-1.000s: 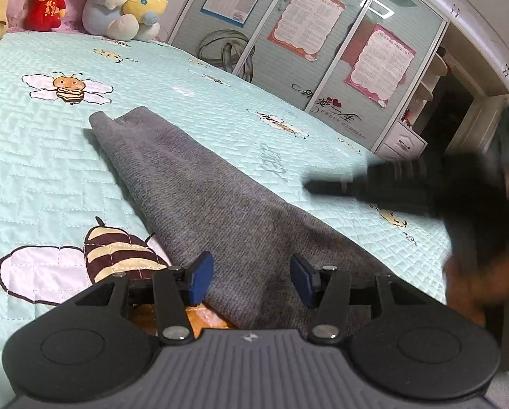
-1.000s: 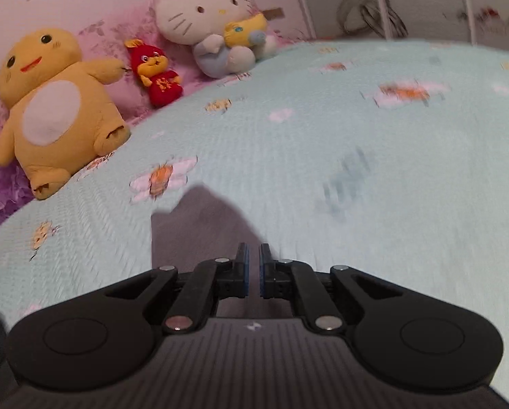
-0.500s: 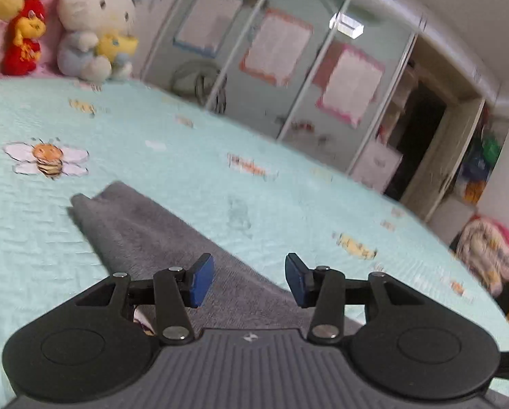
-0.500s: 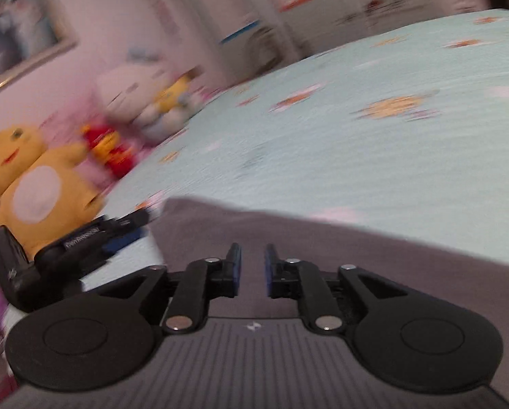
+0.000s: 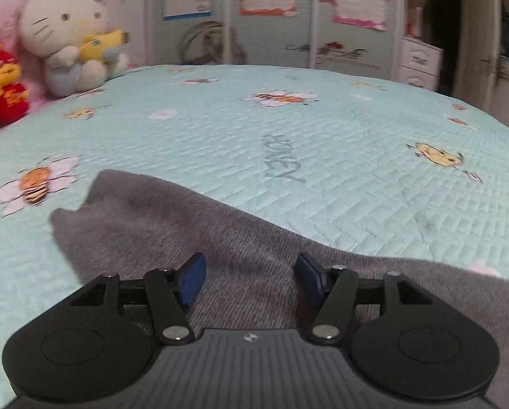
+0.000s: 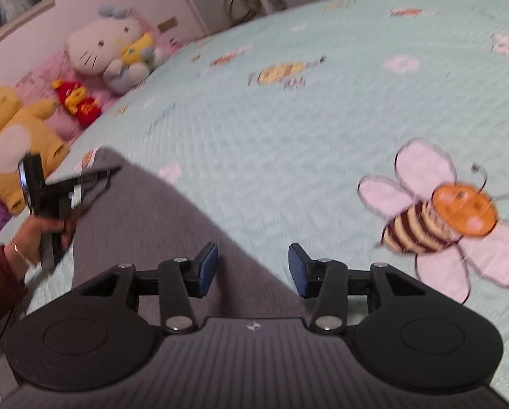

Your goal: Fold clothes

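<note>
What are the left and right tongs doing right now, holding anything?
Left tongs: open, holding nothing, above the grey knitted garment.
Right tongs: open, jaws just been opening, nothing between them, over the garment's edge.

1. Home bedroom – a bed under a mint quilted bedspread (image 5: pixel 339 177) with cartoon bees.
2. Plush toys by the pink wall: Hello Kitty plush (image 5: pixel 67 37), yellow bear (image 6: pixel 12 143).
3. Wardrobe doors (image 5: pixel 353 34) with posters – pretty lived-in.

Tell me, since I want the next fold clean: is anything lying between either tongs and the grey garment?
Nothing visible. The left tongs and right tongs both hang open directly over the grey garment, with only bedspread beyond it.
</note>
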Tool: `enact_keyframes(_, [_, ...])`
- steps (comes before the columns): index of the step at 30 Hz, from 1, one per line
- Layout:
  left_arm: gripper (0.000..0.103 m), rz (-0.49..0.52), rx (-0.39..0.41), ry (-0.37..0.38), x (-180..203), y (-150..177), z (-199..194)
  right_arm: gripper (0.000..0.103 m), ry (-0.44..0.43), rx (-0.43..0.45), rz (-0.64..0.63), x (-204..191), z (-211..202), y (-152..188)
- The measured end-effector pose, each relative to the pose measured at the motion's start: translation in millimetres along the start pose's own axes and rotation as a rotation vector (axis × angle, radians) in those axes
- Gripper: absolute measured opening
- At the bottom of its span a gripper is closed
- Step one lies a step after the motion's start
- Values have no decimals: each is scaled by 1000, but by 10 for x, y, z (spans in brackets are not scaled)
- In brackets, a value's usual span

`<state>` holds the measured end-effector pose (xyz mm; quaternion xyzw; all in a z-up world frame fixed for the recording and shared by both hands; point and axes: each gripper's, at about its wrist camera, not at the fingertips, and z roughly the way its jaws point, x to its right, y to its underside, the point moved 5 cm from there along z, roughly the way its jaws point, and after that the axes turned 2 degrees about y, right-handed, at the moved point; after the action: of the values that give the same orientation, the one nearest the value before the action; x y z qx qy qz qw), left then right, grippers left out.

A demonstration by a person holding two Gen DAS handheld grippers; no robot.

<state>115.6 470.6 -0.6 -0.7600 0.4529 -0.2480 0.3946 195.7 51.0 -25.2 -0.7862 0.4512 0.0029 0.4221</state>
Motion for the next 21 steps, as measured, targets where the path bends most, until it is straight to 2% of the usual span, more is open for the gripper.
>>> enact_keyframes(1, [58,-11,18,-15,47,-19,-118,45,-4,9,-20,-37,-11,23])
enact_keyframes(2, [58,-14,43,8,130,-26,-264,44,-14,14,-34,-67,-16,39])
enact_keyframes(5, [60,56,79,189,535,74,-668,24,9,18,-95,-195,-41,74])
enact_keyframes(7, [62,163,48,255,850,241,-768,7,42,43,-146,-251,-136,113])
enact_keyframes(9, [63,276,-26,291,1139,464,-771,3,72,103,-209,-374,-256,137])
enact_keyframes(11, [64,307,-68,275,1251,625,-707,3,140,168,-330,-602,-373,224])
enact_keyframes(13, [67,297,-51,253,1260,665,-698,2,228,213,-528,-932,-444,405])
enact_keyframes(16, [68,262,-64,238,1262,665,-711,2,328,222,-819,-1317,-375,797])
enact_keyframes(17, [70,260,-59,235,1266,670,-720,2,331,209,-869,-1378,-333,912])
enact_keyframes(21, [71,251,-12,235,1245,705,-747,2,343,168,-927,-1390,-193,1102])
